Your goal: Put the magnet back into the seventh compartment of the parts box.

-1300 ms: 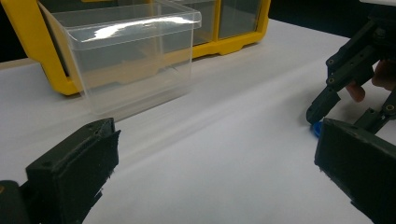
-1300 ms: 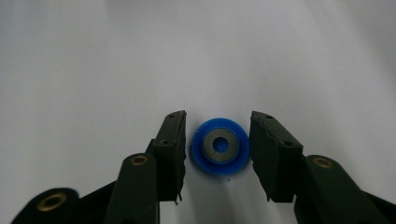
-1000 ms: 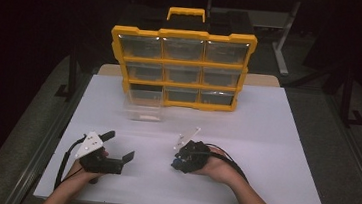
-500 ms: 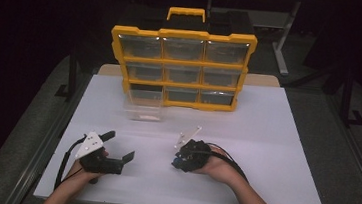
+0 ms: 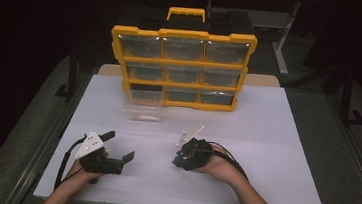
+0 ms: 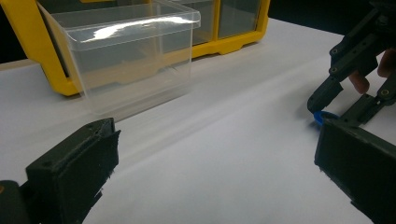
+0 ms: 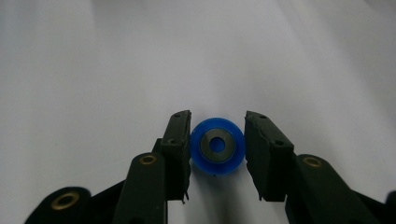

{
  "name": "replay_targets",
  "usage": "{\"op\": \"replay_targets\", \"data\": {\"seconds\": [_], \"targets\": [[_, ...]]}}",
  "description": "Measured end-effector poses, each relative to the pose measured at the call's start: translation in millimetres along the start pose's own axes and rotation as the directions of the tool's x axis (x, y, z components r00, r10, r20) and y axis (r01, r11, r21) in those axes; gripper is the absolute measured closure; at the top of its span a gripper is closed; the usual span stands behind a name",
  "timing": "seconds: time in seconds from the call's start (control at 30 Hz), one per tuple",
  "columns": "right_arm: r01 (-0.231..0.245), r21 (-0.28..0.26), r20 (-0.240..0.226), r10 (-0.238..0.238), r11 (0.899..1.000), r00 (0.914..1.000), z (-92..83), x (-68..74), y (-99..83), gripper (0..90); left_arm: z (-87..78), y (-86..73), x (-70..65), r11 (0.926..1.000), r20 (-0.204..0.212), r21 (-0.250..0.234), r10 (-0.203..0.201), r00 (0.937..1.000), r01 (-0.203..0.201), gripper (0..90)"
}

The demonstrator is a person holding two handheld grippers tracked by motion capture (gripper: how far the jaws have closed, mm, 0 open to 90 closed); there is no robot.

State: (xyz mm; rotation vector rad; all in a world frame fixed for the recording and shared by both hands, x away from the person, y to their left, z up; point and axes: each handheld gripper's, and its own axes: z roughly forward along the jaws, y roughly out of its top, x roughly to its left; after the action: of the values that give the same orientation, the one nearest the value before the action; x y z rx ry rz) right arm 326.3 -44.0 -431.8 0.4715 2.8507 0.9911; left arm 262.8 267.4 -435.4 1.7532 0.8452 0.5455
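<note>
High view, nearest first: compared with the frames of a second ago, nothing has shifted. Both hands sit in the same spots on the white table (image 5: pixel 265 140), so this reads as a pause with the grasp already made and the carry not yet started.

The left gripper (image 5: pixel 118 145) lies at about 7 o'clock on the table, low and roughly level, its tongs spread wide with nothing between them. The right gripper (image 5: pixel 178 160) is at about 6 o'clock, held by the right hand (image 5: pixel 220 168) and tipped forward and down so that its tips meet the table top.

In the right gripper view, the small blue wheel (image 7: pixel 217 144) lies flat on the white surface, its metal hub facing the camera, with a black jaw at its 3 o'clock and another at its 9 o'clock. The pads appear to bear on both sides, so I judge the tongs clamped on it.

The left gripper view catches the same wheel (image 6: pixel 322 115) low at the table between those tips.

Farther off, at 11 o'clock, a clear drawer (image 5: pixel 142 106) stands pulled out on the table, just in front of the dark empty slot (image 5: pixel 143 84) of the yellow organizer (image 5: pixel 183 62) at 12 o'clock. The wheel probably belongs in that drawer, which calls for a lift first.
</note>
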Motion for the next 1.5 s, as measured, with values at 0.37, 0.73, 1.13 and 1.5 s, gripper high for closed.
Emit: {"op": "replay_targets", "data": {"seconds": [0.37, 0.73, 1.13, 1.5], "targets": [[-0.021, -0.021, 0.002, 0.021, 1.0, 0.9998, -9.4, -4.2, 2.7, 60.7, 0.5, -0.3, 0.0, 0.9999, 0.003, 0.008, 0.007, 1.0, -0.007, 0.0], [-0.031, -0.019, 0.009, 0.031, 0.999, 0.9995, -14.2, -5.7, 7.9, 60.7, 0.2, -0.1, 0.3, 0.9999, 0.002, 0.01, 0.009, 1.0, -0.009, 0.0], [-0.049, -0.041, 0.014, 0.049, 0.998, 0.9987, -16.8, -12.0, 18.4, 60.8, -1.1, 0.3, 0.5, 0.9999, 0.0, 0.008, 0.01, 1.0, -0.01, 0.0], [-0.086, -0.056, 0.015, 0.087, 0.995, 0.9961, -21.0, -18.1, 26.6, 60.8, -1.4, 0.4, 0.7, 0.9999, -0.001, 0.007, 0.013, 0.9999, -0.013, 0.0]]}}
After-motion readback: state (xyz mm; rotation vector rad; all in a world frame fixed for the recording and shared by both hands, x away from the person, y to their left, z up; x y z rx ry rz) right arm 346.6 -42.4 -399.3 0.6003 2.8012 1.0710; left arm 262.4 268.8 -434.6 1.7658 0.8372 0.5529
